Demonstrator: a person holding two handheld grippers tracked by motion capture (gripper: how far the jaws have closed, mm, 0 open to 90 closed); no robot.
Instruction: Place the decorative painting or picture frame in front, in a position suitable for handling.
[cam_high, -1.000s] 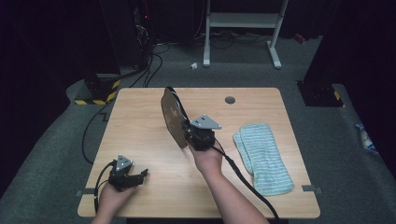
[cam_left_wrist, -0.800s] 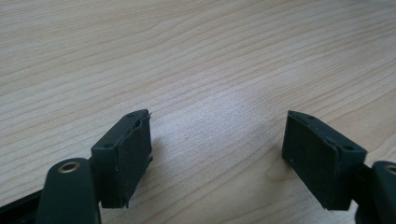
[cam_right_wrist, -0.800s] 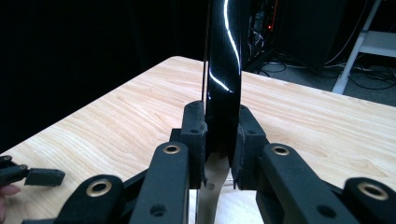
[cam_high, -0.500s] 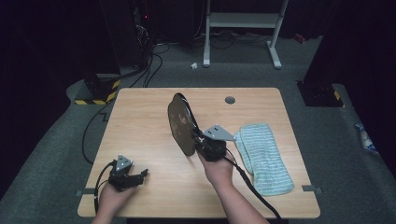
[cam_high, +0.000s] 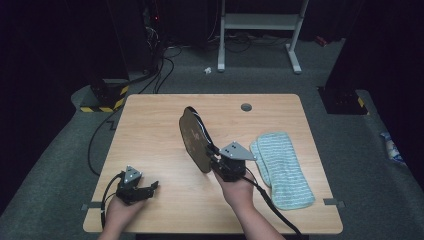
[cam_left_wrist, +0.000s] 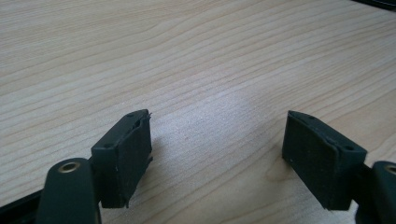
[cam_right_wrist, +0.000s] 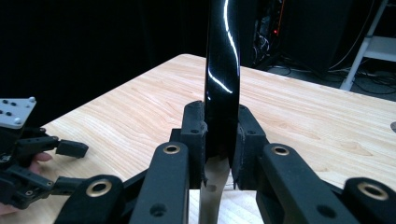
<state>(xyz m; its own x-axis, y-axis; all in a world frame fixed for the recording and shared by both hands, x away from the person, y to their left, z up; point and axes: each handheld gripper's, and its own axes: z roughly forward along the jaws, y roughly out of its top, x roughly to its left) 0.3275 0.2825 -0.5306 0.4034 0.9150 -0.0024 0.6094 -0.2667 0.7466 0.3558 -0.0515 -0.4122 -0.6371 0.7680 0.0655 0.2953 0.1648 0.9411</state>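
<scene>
The wooden table (cam_high: 150, 130) sits in a dark room. My right gripper (cam_high: 216, 161) clamps the edge of a dark plate (cam_high: 194, 140), holding it upright above the table's middle, beside the striped towel (cam_high: 281, 167). My left gripper (cam_high: 145, 189) rests open, holding nothing. I should grip firmly and tilt slowly, since the glossy rim could slip.
</scene>
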